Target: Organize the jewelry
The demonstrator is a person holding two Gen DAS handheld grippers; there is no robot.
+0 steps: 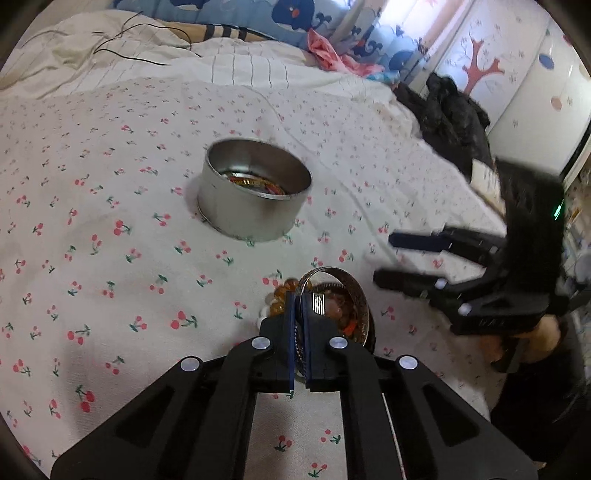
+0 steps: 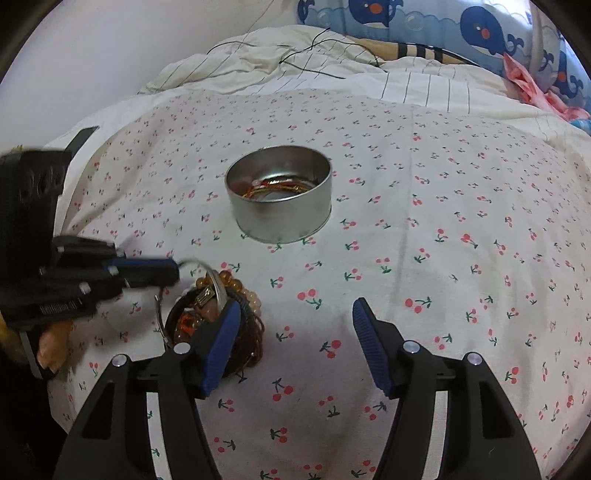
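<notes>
A round silver tin point(image 1: 255, 206) stands on the cherry-print sheet point(image 1: 110, 258) with several bangles lying inside it; the right wrist view shows the tin point(image 2: 280, 214) from the other side. Nearer to me lies a heap of bracelets point(image 1: 343, 314) with amber beads point(image 1: 286, 286). My left gripper point(image 1: 300, 295) is shut on a thin silver bangle point(image 1: 325, 270) at the heap's left edge. In the right wrist view the left gripper point(image 2: 175, 271) pinches that silver bangle point(image 2: 207, 269) above the heap point(image 2: 214, 325). My right gripper point(image 2: 295, 310) stands open, its left finger point(image 2: 221, 339) over the heap, holding nothing.
A crumpled striped quilt point(image 2: 295, 55) with a thin black cable point(image 2: 314, 66) lies behind the tin. Whale-print pillows point(image 2: 480, 29) and pink cloth point(image 2: 524, 81) sit at the back right. A black garment point(image 1: 454, 114) lies on the bed's right edge. A hand point(image 2: 51, 343) holds the left gripper.
</notes>
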